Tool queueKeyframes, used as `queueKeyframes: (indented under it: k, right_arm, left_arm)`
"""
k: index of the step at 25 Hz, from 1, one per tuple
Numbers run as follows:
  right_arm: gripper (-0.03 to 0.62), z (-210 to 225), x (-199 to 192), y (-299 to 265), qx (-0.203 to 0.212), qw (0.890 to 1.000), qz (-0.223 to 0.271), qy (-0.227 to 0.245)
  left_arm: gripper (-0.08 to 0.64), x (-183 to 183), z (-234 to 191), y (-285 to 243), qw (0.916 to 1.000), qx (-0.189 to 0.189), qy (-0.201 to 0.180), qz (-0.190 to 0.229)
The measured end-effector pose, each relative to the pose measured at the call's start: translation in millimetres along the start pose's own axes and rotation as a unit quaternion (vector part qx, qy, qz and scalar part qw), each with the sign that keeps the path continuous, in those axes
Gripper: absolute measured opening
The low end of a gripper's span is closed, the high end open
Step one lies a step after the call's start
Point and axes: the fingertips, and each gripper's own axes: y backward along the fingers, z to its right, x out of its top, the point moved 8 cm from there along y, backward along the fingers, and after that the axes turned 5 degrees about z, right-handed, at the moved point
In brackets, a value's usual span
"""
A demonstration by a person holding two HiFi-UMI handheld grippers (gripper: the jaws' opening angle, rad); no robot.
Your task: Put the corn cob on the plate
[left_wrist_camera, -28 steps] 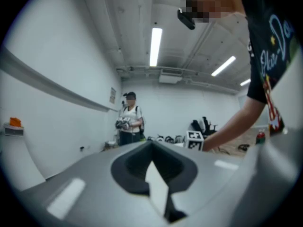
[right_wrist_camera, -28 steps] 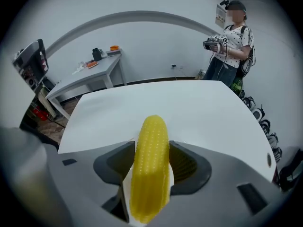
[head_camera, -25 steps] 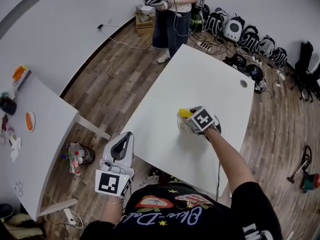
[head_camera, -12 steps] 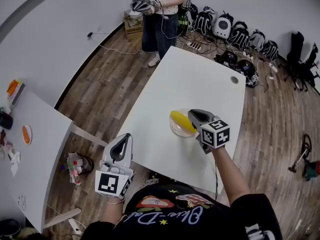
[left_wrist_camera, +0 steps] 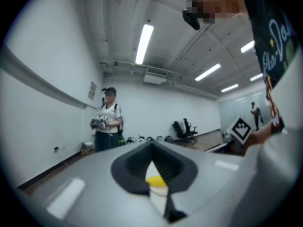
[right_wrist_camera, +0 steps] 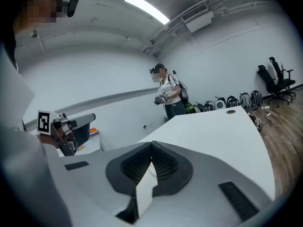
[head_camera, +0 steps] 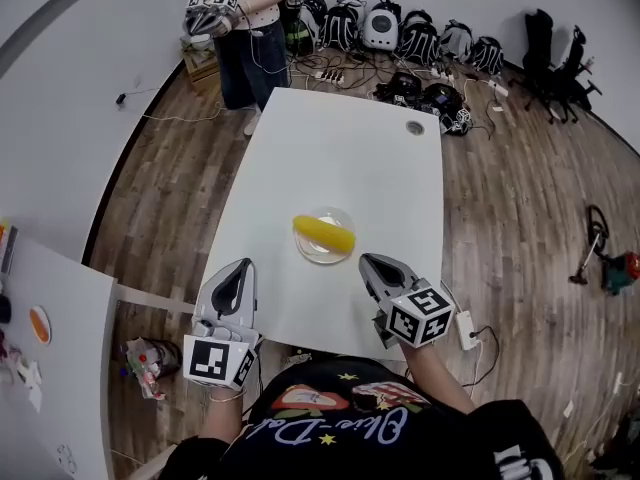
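Note:
The yellow corn cob (head_camera: pixel 323 233) lies across a clear glass plate (head_camera: pixel 311 256) in the middle of the white table (head_camera: pixel 340 148). My right gripper (head_camera: pixel 368 261) hovers off the plate's near right side, shut and empty. In the right gripper view its jaws (right_wrist_camera: pixel 151 144) meet with nothing between them. My left gripper (head_camera: pixel 243 266) hangs near the table's left front edge, also shut and empty. Through the small gap below its tips (left_wrist_camera: pixel 151 144) a bit of the corn cob (left_wrist_camera: pixel 156 180) shows.
Another person (head_camera: pixel 240 18) holding grippers stands at the table's far end. Backpacks (head_camera: pixel 400 33) and cables line the far wall. A second white table (head_camera: pixel 50 358) with small items stands at the left. A round hole (head_camera: pixel 415 127) marks the table's far right corner.
My right gripper left the corn cob on the plate, pulled back toward me and up, and its jaws went shut. My left gripper shifted slightly.

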Motion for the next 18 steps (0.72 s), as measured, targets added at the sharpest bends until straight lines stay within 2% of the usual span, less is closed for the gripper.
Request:
queueKeyframes:
  k: [8,18]
  right_arm:
    - [0.016,2.3,11.8,20.7,0.003,1.000,0.023,0.009]
    - [0.016,1.2,16.7,21.1,0.014,1.000,0.022,0.010]
  left_arm:
    - [-0.014,-2.0,19.3,-18.3,0.9994,-0.034,0.000,-0.002]
    - [-0.014,0.5,21.5,-22.4,0.9995,-0.032,-0.003,-0.005]
